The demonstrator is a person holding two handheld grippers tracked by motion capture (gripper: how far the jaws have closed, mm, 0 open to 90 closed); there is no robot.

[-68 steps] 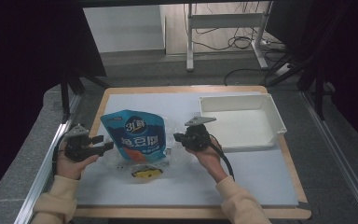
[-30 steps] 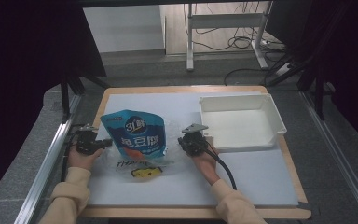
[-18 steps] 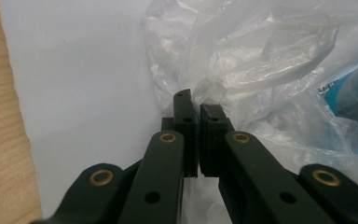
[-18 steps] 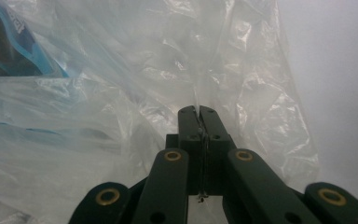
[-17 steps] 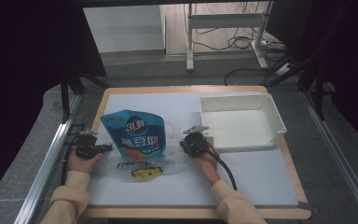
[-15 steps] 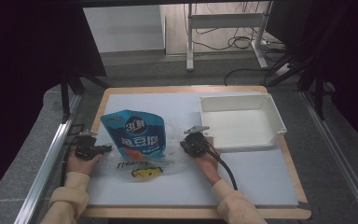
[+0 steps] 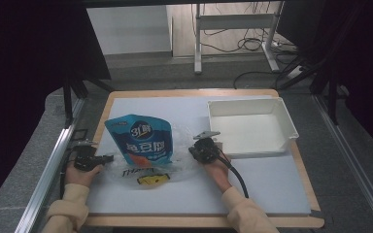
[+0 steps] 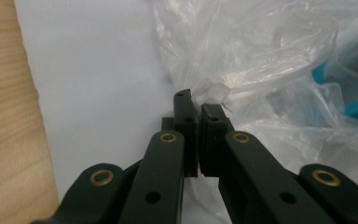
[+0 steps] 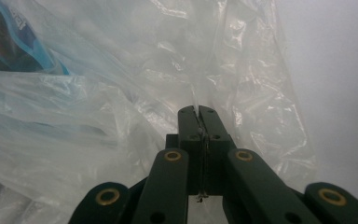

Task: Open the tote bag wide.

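Note:
A blue snack pouch (image 7: 143, 141) with white lettering lies inside a crumpled clear plastic bag (image 7: 180, 162) on the white mat. At the bag's left edge my left gripper (image 7: 110, 158) is shut, and the left gripper view shows its jaws (image 8: 196, 105) pinched on a fold of the film (image 8: 261, 56). My right gripper (image 7: 192, 150) holds the bag's right edge. In the right gripper view its jaws (image 9: 198, 112) are closed, with a thin sheet of plastic (image 9: 121, 93) running between them. A yellow and black label (image 7: 150, 179) shows at the bag's near end.
A white tray (image 7: 291, 128) stands at the back right, just beyond my right gripper. The white mat (image 7: 272, 189) lies on a wooden table (image 7: 194, 92). A metal rail (image 7: 53, 165) runs along the left side.
Since the earliest frame both grippers have sunk slightly toward the near edge, still holding the bag. Over the last second nothing visibly moves.

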